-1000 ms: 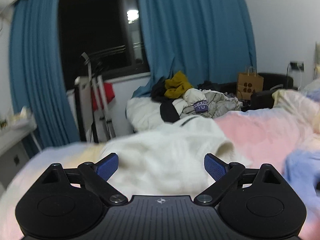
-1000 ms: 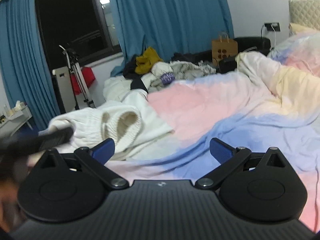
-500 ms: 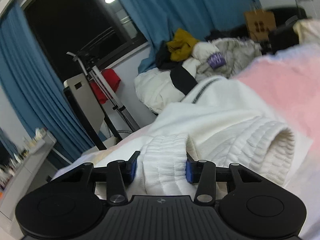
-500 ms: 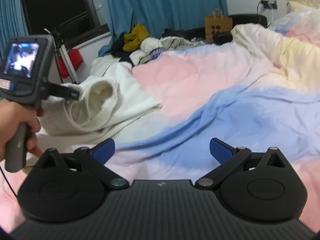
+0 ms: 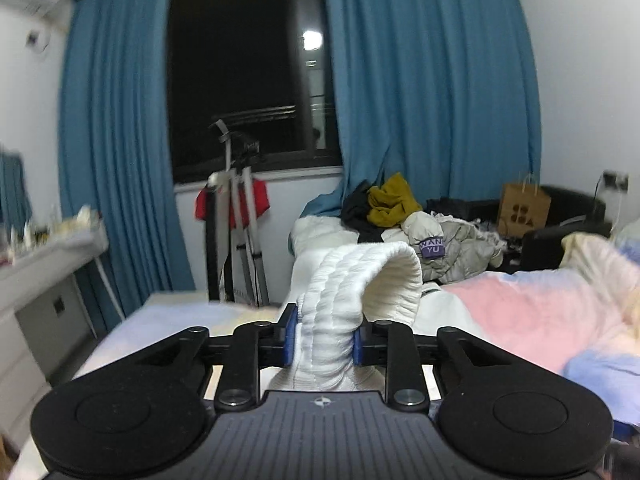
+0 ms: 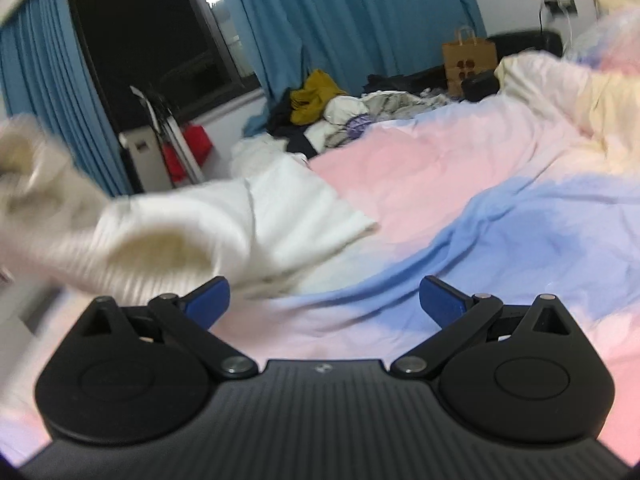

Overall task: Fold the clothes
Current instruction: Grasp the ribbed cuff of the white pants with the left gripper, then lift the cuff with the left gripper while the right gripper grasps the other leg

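A second ago the left tool (image 5: pixel 323 340) was spread wide over the white top (image 5: pixel 360 284); now its jaws are closing on the ribbed edge, lifting it off the bed (image 6: pixel 460 168). The right tool (image 6: pixel 324 298) is spread, holding nothing, so folding can start
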A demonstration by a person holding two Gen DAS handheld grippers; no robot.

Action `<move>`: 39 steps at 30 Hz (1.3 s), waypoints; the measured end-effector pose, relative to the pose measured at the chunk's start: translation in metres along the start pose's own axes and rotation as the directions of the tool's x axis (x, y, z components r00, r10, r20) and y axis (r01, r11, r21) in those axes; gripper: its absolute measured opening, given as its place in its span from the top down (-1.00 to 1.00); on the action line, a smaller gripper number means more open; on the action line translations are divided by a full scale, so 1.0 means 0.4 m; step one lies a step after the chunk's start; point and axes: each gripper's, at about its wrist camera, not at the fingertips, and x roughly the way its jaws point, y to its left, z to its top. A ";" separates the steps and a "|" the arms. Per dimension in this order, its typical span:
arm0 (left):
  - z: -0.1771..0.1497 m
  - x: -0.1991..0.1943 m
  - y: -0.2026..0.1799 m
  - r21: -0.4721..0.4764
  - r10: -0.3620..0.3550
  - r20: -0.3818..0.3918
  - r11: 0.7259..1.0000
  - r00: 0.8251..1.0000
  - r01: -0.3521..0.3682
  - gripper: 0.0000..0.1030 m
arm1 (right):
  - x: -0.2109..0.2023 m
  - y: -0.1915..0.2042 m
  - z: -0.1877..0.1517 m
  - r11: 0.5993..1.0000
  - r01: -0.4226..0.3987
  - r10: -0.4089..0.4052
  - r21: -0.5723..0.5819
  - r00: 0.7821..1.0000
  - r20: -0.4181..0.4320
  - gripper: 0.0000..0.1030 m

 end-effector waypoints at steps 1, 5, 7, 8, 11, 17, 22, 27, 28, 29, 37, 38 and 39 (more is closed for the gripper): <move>-0.018 -0.035 0.037 -0.031 -0.002 -0.012 1.000 1.000 0.001 0.61 | -0.009 -0.005 0.003 0.999 -0.034 0.035 0.043 0.999 -0.007 -1.00; -0.128 -0.117 0.191 -0.172 -0.013 -0.096 0.985 0.995 -0.004 0.82 | -0.043 -0.014 -0.007 0.958 -0.191 0.207 0.212 0.977 -0.057 -1.00; -0.196 -0.126 0.260 -0.245 -0.042 -0.148 0.969 0.988 0.004 0.82 | -0.048 -0.005 -0.020 0.928 -0.250 0.285 0.275 0.954 -0.094 -1.00; -0.230 -0.125 0.291 -0.282 -0.060 -0.174 0.959 0.983 0.009 0.81 | -0.046 0.002 -0.024 0.922 -0.257 0.300 0.290 0.947 -0.113 -1.00; -0.306 -0.118 0.357 -0.382 -0.112 -0.221 0.924 0.969 0.020 0.81 | -0.039 0.022 -0.038 0.898 -0.281 0.347 0.340 0.926 -0.152 -1.00; -0.349 -0.137 0.398 -0.425 -0.125 -0.240 0.905 0.963 0.012 0.67 | 0.012 0.052 -0.072 0.896 -0.267 0.362 0.355 0.902 -0.236 -0.92; -0.375 -0.179 0.439 -0.549 -0.170 -0.225 0.836 0.959 0.020 0.52 | 0.110 0.062 -0.081 0.926 -0.231 0.322 0.299 0.897 -0.303 -0.59; -0.359 -0.200 0.456 -0.614 -0.218 -0.154 0.785 0.964 0.080 0.14 | 0.188 0.066 -0.101 0.916 -0.257 0.354 0.308 0.879 -0.320 -0.56; -0.353 -0.199 0.448 -0.620 -0.222 -0.114 0.778 0.968 0.105 0.08 | 0.199 0.069 -0.105 0.912 -0.272 0.368 0.308 0.873 -0.320 -0.51; -0.349 -0.197 0.440 -0.622 -0.229 -0.078 0.772 0.970 0.132 -0.03 | 0.209 0.075 -0.108 0.910 -0.283 0.378 0.304 0.869 -0.321 -0.36; -0.358 -0.155 0.409 -0.622 -0.333 0.026 0.732 0.942 0.277 -0.14 | 0.178 0.113 -0.102 0.929 -0.288 0.347 0.230 0.896 -0.276 0.31; -0.358 -0.157 0.407 -0.622 -0.340 0.037 0.728 0.940 0.288 -0.19 | 0.166 0.120 -0.096 0.928 -0.300 0.352 0.220 0.899 -0.259 0.38; -0.358 -0.160 0.404 -0.622 -0.346 0.048 0.723 0.937 0.299 -0.21 | 0.154 0.127 -0.090 0.926 -0.311 0.359 0.213 0.901 -0.242 0.40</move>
